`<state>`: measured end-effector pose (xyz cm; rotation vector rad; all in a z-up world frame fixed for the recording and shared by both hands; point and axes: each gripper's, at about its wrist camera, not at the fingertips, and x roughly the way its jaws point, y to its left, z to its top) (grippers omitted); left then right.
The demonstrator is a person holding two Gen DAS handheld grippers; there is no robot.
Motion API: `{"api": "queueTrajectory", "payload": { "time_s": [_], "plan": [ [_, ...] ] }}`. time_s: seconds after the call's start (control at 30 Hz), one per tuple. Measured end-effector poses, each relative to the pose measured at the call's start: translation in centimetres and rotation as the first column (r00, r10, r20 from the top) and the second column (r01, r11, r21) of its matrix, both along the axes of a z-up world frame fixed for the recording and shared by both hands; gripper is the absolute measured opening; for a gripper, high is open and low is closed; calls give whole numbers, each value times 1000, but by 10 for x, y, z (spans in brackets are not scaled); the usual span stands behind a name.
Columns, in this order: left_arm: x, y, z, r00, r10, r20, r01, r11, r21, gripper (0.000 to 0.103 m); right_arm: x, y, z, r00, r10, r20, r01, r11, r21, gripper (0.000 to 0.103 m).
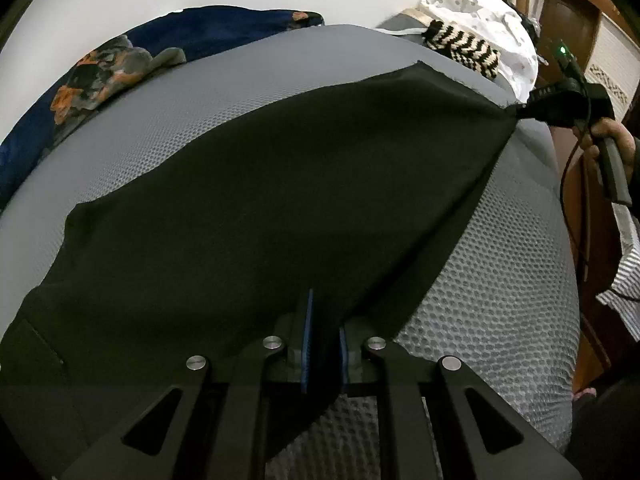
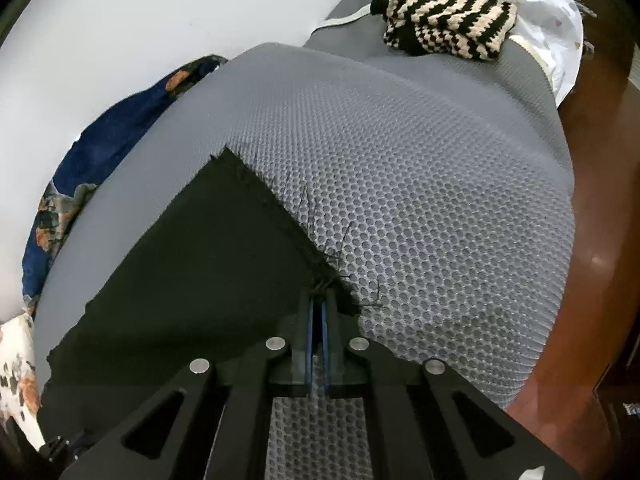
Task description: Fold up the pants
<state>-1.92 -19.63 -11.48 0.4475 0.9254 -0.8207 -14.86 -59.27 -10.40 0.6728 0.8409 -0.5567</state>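
Note:
Black pants (image 1: 256,208) lie spread on a grey honeycomb-mesh mattress (image 1: 492,300). My left gripper (image 1: 325,320) is shut on the near edge of the pants, cloth pinched between its blue pads. In the left wrist view my right gripper (image 1: 516,111) pinches the far right corner of the pants, pulling the edge taut. In the right wrist view the right gripper (image 2: 319,296) is shut on the frayed hem corner of the pants (image 2: 200,264), with loose threads around it.
A black-and-cream striped knit (image 2: 444,20) and white spotted bedding (image 2: 552,4) lie at the mattress's far end. A dark blue floral blanket (image 1: 100,80) runs along the white wall. Wooden furniture and floor (image 2: 600,220) border the right side.

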Motion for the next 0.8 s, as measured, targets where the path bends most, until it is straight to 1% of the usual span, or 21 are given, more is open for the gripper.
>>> {"api": "queueTrajectory", "payload": {
  "time_s": [0.07,0.13,0.2,0.23,0.27,0.3,0.37,0.43,0.47,0.53,0.6,0.67,0.73,0.8],
  "plan": [
    [-4,-1,0,1000,-17,5,17,1000,8,13,0,-1,-1,1000,1,-6,-1,1000,-6,2],
    [-8,-3,-2,1000,-22,21,22,1000,20,14,1,-2,-7,1000,9,-20,-9,1000,-2,2],
    [-8,-4,-2,999,-21,27,21,999,25,14,0,0,-6,1000,7,-22,-7,1000,-4,3],
    [-7,-4,-2,1000,-17,21,16,1000,24,16,1,0,-5,1000,10,-30,-10,1000,2,5],
    [-5,-2,-1,1000,-5,4,5,1000,16,18,0,-1,-4,999,12,-34,-12,1000,12,12],
    [-3,-1,-1,1000,3,-15,-3,1000,8,19,0,-2,-2,999,15,-36,-14,1000,17,16],
    [0,3,3,998,18,-56,-19,1000,-21,25,0,-4,9,999,21,-34,-21,1000,-9,18],
    [2,8,8,997,29,-77,-33,998,-55,36,2,-8,21,999,38,-16,-39,999,-32,21],
    [3,13,13,996,35,-85,-42,996,-81,39,5,-12,28,999,52,1,-52,998,-33,22],
    [5,20,20,995,48,-87,-58,991,-119,45,16,-20,36,996,82,27,-82,996,-19,22],
    [9,29,28,993,80,-83,-91,985,-149,46,36,-27,42,988,146,56,-147,989,9,22],
    [17,38,33,989,120,-88,-134,977,-168,47,59,-30,43,977,207,56,-208,978,21,22],
    [24,44,34,982,168,-81,-179,969,-168,47,89,-32,40,961,272,56,-275,960,57,22],
    [32,54,34,971,221,-87,-233,957,-171,48,110,-35,32,950,309,47,-312,945,98,22]
  ]
}}
